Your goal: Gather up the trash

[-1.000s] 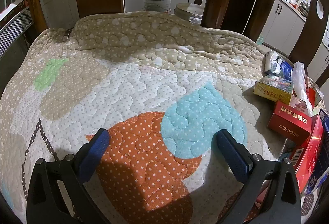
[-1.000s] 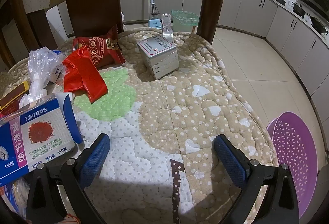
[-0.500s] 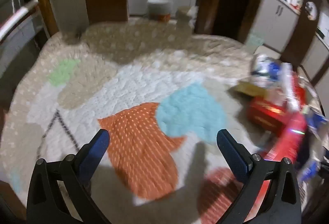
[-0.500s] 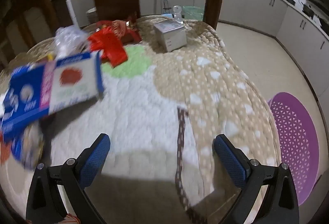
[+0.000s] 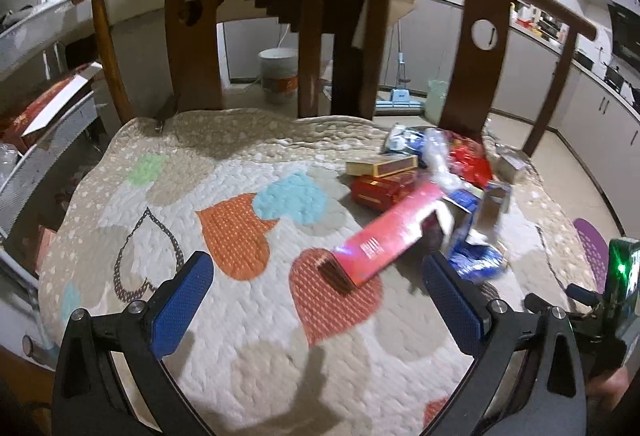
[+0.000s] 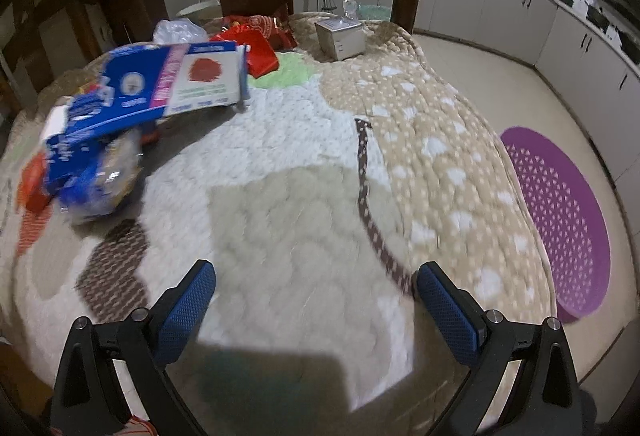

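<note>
A pile of trash lies on a quilted table cover (image 5: 248,308). In the left wrist view it holds a long red carton (image 5: 394,234), a red box (image 5: 380,188), a gold box (image 5: 380,166), clear plastic (image 5: 436,156) and blue wrappers (image 5: 476,262). In the right wrist view I see a blue and white box (image 6: 172,80), a blue wrapper (image 6: 88,176), red packaging (image 6: 260,50) and a grey box (image 6: 340,38). My left gripper (image 5: 316,300) is open and empty, short of the red carton. My right gripper (image 6: 314,300) is open and empty above bare quilt.
Wooden chair backs (image 5: 316,20) stand behind the table. A white bucket (image 5: 278,76) stands on the floor beyond. A purple perforated mat (image 6: 560,208) lies on the floor at the right. Kitchen cabinets (image 6: 500,4) line the far wall.
Both grippers have pulled back and up from the table. The trash pile now shows smaller and farther away in both views. Both grippers stay open.
</note>
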`<action>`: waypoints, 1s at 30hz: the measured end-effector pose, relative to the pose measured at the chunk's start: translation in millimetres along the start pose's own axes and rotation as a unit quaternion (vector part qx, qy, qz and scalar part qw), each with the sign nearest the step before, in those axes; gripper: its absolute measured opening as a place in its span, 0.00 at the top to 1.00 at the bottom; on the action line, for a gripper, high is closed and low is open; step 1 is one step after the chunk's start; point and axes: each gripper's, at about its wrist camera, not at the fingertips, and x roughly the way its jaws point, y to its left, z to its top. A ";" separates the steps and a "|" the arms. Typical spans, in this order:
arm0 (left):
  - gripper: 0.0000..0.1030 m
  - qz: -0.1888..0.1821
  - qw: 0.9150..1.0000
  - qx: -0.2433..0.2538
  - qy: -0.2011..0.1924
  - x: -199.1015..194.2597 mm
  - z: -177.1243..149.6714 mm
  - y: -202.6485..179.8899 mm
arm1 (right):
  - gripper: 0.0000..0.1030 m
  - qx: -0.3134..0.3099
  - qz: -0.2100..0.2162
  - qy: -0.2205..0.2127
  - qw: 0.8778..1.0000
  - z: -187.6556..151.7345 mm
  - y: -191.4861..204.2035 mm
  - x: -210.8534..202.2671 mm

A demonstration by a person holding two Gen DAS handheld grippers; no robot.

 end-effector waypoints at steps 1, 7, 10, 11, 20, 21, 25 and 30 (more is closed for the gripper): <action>0.00 0.001 1.000 0.001 -0.002 -4.4 0.0 -1.3 | 0.02 0.008 0.007 0.001 1.000 11.0 -1.5 1.9; 0.00 0.010 0.999 0.007 -0.037 -47.4 -0.4 -3.8 | 0.03 0.023 0.025 -0.055 0.998 14.3 12.6 -50.1; 0.00 0.027 0.998 0.008 -0.050 -65.1 -0.1 -5.2 | 0.03 0.009 0.018 -0.118 0.993 22.1 26.8 -86.8; 0.00 0.030 0.998 0.005 -0.052 -71.4 -1.3 -5.9 | 0.04 0.006 0.010 -0.146 0.989 24.1 29.2 -100.9; 0.00 0.024 0.994 0.032 -0.104 -119.3 -15.2 -32.2 | 0.00 -0.015 -0.046 -0.289 0.956 23.2 51.4 -175.8; 0.00 0.024 0.993 0.039 -0.112 -123.3 -16.6 -36.3 | 0.00 -0.010 -0.039 -0.274 0.961 24.8 50.3 -172.4; 0.00 0.021 0.991 0.060 -0.121 -129.5 -18.0 -47.3 | 0.00 0.003 -0.028 -0.249 0.968 22.1 53.2 -162.9; 0.00 0.014 0.993 0.064 -0.098 -121.8 -17.7 -52.3 | 0.00 -0.002 -0.013 -0.249 0.968 12.7 44.0 -163.4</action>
